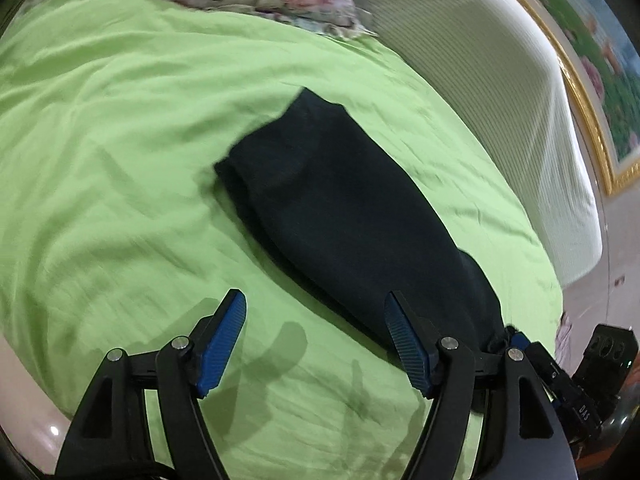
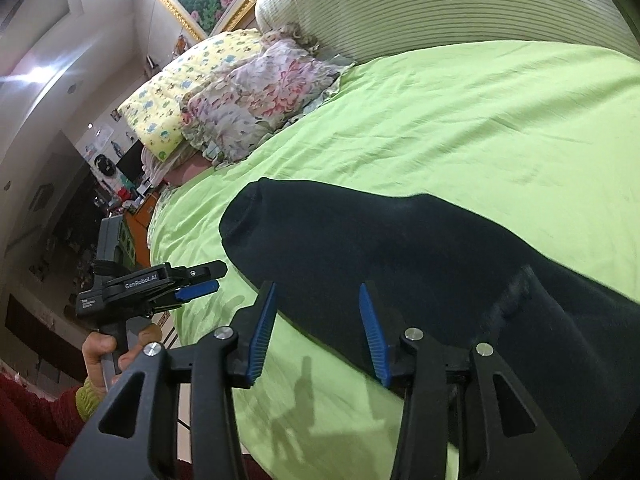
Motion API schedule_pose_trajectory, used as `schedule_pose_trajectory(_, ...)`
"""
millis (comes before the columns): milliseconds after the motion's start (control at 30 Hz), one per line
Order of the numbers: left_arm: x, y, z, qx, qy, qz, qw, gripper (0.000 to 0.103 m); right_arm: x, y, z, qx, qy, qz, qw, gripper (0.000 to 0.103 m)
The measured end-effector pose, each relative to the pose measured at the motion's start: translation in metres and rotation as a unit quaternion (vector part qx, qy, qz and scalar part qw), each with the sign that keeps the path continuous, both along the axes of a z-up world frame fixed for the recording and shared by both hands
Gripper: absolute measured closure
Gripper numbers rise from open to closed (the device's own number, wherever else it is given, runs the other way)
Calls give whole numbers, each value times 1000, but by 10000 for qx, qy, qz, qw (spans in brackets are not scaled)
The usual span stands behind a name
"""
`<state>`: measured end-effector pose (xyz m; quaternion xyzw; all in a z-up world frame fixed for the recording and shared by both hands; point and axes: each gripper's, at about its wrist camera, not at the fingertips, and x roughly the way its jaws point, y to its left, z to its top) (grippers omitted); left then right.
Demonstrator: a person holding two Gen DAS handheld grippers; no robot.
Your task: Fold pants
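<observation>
The dark navy pants [image 1: 340, 208] lie folded lengthwise into a long strip on the green bed sheet [image 1: 120, 140]. They also show in the right wrist view [image 2: 400, 248]. My left gripper [image 1: 316, 340] is open and empty, just above the sheet at the near end of the strip, its right finger beside the cloth edge. My right gripper [image 2: 318, 332] is open and empty, hovering over the near edge of the pants. The left gripper [image 2: 200, 280] shows in the right wrist view, held in a hand at the bed's side.
A floral pillow [image 2: 248, 108] and a yellow patterned pillow [image 2: 172, 96] lie at the head of the bed. A white ribbed headboard [image 1: 500, 100] runs along the far side. A gold-framed picture [image 1: 592, 80] hangs behind it. Cluttered furniture [image 2: 80, 208] stands beside the bed.
</observation>
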<state>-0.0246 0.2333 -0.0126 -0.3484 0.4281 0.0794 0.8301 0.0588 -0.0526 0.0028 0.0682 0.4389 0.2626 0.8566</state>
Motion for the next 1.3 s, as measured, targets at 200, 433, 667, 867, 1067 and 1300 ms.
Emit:
schedule_pose_trajectory(200,9,23,-10,-329,-28,293,9990,31,20,17,-3,-142,88,160,9997,58)
schedule_pose_trajectory(433,18,33,-24,-574,70,447,9973,31,52,46,-4,-377,146,486,9980,57)
schedule_pose_trajectory(667,25,38,-27,-573,-9,521,9970,31,99,82,-18,-578,325,906,9937,56)
schedule_pose_trajectory(867,30,43,-30,-720,-111,663,9951,31,149,132,-30,-906,398,1663,9811,56)
schedule_pose_trajectory(1067,35,47,-32,-833,-123,889,9925,33,189,179,-54,-1080,811,2553,9574,56)
schedule_pose_trajectory(1300,36,43,-32,-630,-164,1005,9928,44,210,206,-80,-1425,1195,3211,9286,56)
